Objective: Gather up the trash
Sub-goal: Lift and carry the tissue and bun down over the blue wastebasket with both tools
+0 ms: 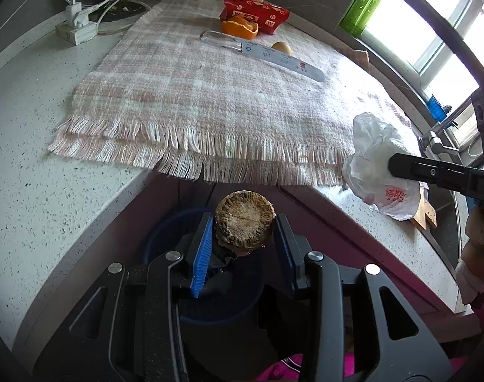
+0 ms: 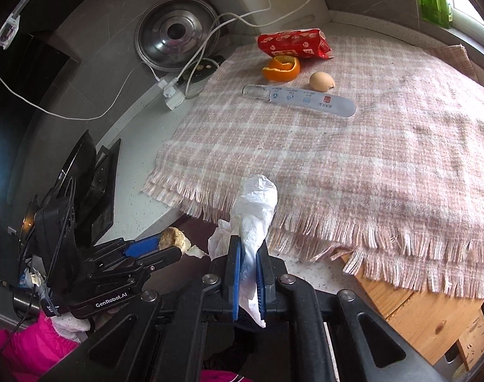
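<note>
The counter (image 1: 35,146) is the biggest thing here, pale speckled stone, and the fringed plaid cloth (image 1: 210,95) spread over it serves as the landmark. Below the cloth's fringed near edge, off the counter's front, stands a dark blue bin (image 1: 165,232), low on the floor.

On the far side of the cloth lie the pieces not yet collected: a red snack wrapper (image 2: 293,44), an orange peel (image 2: 281,69) just in front of it, a long clear plastic package (image 2: 299,100) lying across the cloth, and an eggshell (image 2: 320,81) just beyond that package.

The left hand-held gripper (image 1: 245,238) is partly closed around a round brown food scrap (image 1: 244,222), its blue pads pressing both sides. It hangs past the cloth's fringe, with the bin's mouth directly beneath, so the drop seems to need only a release.

The right hand-held gripper (image 2: 248,273) is pinched tight on a crumpled white plastic bag (image 2: 258,210), whose long axis runs up out of the jaws. It sits above the cloth's near edge, to the right of the bin, so the left one is nearer and likely drops first.
</note>
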Demonstrator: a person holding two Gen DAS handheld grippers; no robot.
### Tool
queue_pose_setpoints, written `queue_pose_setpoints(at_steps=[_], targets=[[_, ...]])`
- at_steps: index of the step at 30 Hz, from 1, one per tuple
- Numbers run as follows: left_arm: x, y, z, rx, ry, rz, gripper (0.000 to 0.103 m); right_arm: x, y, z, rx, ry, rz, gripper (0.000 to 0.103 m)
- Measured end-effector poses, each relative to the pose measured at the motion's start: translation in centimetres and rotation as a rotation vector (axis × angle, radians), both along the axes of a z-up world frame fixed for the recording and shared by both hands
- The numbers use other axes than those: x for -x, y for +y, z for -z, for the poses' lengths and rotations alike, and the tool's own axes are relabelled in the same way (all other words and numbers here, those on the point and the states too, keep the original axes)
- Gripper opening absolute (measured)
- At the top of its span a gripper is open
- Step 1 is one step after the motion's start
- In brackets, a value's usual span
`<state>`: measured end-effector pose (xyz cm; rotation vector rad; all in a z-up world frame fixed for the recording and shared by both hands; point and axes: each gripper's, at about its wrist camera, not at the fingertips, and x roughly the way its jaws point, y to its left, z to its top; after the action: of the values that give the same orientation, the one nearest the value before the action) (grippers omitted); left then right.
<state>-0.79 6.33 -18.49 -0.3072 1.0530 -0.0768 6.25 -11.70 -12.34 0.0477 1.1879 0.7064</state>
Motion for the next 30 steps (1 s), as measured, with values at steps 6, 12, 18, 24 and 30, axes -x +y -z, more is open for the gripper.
queue_pose_setpoints(at_steps=[6,12,18,24,30], targets=[[1.4,0.5,2.2,-0.001,0.045,-0.004,0.038,2.1,1.4,1.8,0.025,0.032,-0.035,0.006],[2.6,1.1,4.7,-0.002,0.104,-0.021,0.038,3.4,2.7,3.8,0.053,0.06,-0.061,0.006],[3.7,1.8,6.8,0.0,0.15,-0.038,0.038,4.4,4.2,5.8,0.087,0.08,-0.099,0.006],[4.6,1.8,8.5,0.004,0.178,-0.047,0.038,4.9,5.5,7.8,0.13,0.094,-0.136,0.006],[5.0,1.8,10.0,0.007,0.2,-0.046,0.038,5.0,6.7,9.2,0.167,0.089,-0.17,0.007]])
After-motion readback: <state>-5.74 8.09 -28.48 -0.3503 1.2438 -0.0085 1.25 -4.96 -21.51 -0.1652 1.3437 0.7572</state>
